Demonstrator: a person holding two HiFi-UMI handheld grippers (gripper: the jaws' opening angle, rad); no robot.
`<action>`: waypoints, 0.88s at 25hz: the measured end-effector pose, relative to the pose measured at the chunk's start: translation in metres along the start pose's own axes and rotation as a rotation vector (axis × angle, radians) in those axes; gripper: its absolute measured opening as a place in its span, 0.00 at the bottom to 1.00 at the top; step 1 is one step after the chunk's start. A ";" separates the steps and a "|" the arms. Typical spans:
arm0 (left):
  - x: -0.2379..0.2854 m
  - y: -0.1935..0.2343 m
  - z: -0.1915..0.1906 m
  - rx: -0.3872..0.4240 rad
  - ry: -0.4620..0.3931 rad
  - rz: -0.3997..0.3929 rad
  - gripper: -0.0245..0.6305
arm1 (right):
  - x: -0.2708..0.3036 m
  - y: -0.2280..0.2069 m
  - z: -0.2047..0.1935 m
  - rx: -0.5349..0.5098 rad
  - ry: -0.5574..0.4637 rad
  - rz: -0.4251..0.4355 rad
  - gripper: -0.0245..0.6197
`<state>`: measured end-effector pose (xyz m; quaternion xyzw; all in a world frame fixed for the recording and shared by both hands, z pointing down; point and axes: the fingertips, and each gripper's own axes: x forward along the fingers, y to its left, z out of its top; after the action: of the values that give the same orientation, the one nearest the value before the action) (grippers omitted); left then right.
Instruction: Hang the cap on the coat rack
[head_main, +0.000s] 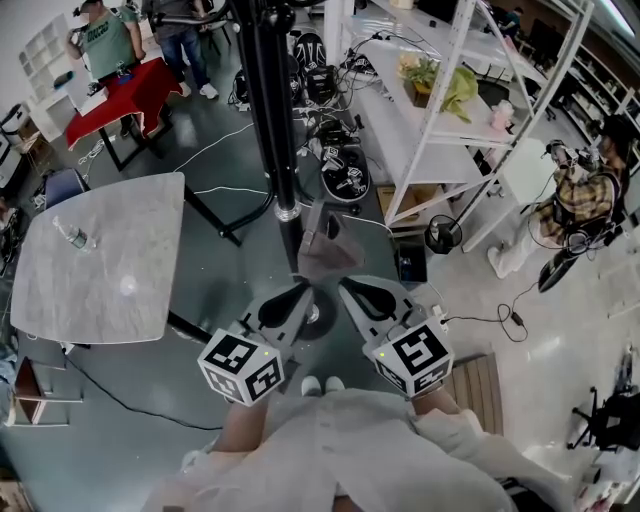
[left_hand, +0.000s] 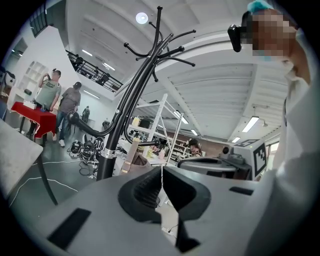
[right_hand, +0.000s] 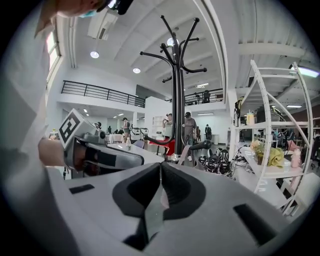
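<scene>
Head view is showing the person holding the taupe fabric cap (head_main: 325, 255) out in front, just short of the tall black metal coat rack (head_main: 268, 110). The cap is sitting between the tips of the two grey grippers, well below the rack's top.

The left gripper (head_main: 300, 293) is pinching the cap's near edge from one side, and the right gripper (head_main: 347, 288) is doing the same from the other. Left gripper view is showing that claw squeezed down to a thin slit, with brown fabric rising just past its tips. Right gripper view is showing its claw equally narrow, with a pinkish sliver of cloth caught in the seam and more of the cap standing just beyond.

Judging by this, the pick-up is done and the cap is already at the rack. The hanging itself is not yet done. The curved hooks (right_hand: 150, 54) are branching out high overhead in both gripper views, and all of them are looking bare. What seems left is raising the cap to hook height, slipping it over one prong and letting go.
</scene>
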<state>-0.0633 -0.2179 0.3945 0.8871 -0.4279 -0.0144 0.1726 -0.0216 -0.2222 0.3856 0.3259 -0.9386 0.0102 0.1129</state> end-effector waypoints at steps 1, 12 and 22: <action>0.000 -0.001 0.000 0.000 0.000 0.000 0.06 | -0.001 0.000 0.002 -0.001 -0.005 -0.001 0.05; -0.001 -0.001 -0.001 -0.005 -0.014 -0.003 0.06 | -0.001 0.007 0.009 -0.001 -0.039 0.025 0.04; -0.001 -0.002 -0.001 -0.007 -0.018 -0.009 0.06 | 0.001 0.013 0.008 -0.024 -0.030 0.049 0.04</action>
<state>-0.0619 -0.2156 0.3949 0.8881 -0.4255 -0.0246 0.1719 -0.0316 -0.2134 0.3785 0.3014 -0.9480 -0.0032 0.1027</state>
